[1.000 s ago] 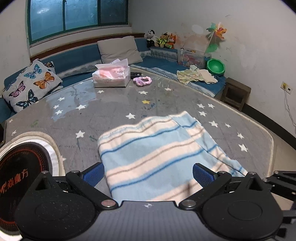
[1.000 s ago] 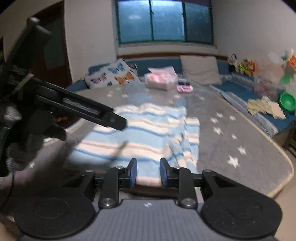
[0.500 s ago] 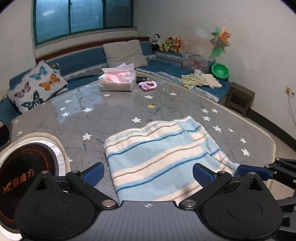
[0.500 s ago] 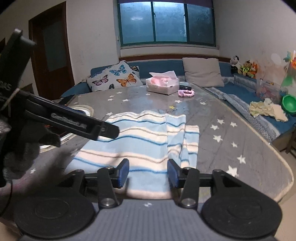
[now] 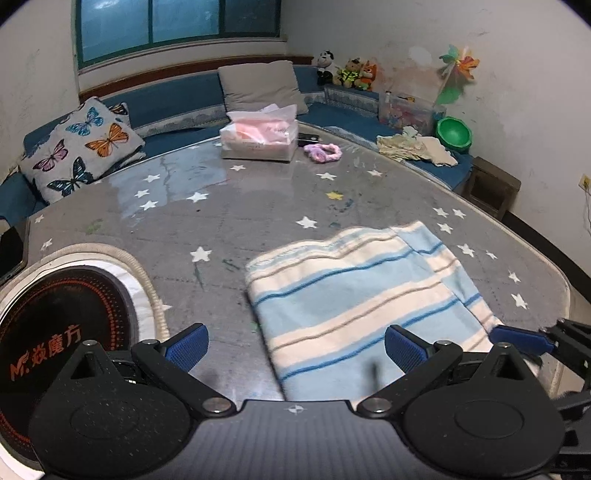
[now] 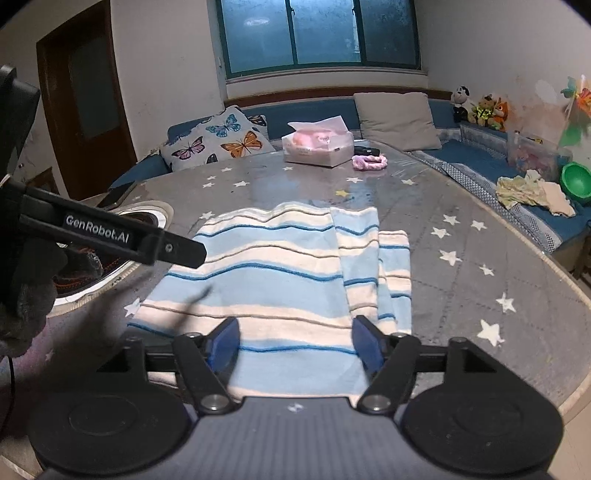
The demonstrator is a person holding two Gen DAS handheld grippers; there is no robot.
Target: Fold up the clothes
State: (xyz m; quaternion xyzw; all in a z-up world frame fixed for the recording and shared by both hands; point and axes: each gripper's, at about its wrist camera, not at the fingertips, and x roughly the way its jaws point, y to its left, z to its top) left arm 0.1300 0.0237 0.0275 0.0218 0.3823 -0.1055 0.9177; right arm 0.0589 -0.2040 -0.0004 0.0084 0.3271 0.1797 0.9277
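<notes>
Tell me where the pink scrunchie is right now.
The pink scrunchie lies at the far end of the star-patterned table, just right of the tissue box, beyond the striped sweater.

Round cooker point(image 5: 55, 332) probably near garment's point(image 5: 354, 295) left

- This is a lived-in family room in a home, built around a big round table point(image 6: 461, 206) with a grey, star-printed cover.
- Behind the table a blue cushioned bench point(image 5: 170, 107) runs along the wall under a dark window point(image 6: 321, 33), carrying a butterfly-print pillow point(image 5: 79, 151) and a plain grey one point(image 5: 260, 86).
- At the table's far edge sit a tissue box point(image 5: 260, 138) and a pink scrunchie point(image 5: 323, 152).
- Right of the table, stuffed toys point(image 5: 347, 72), a paper pinwheel point(image 5: 456, 70), a clear bin of toys point(image 5: 406, 110) and a green bowl point(image 5: 454, 133) line the bench.
- Left of the table stands a brown wooden door point(image 6: 85, 107).
</notes>
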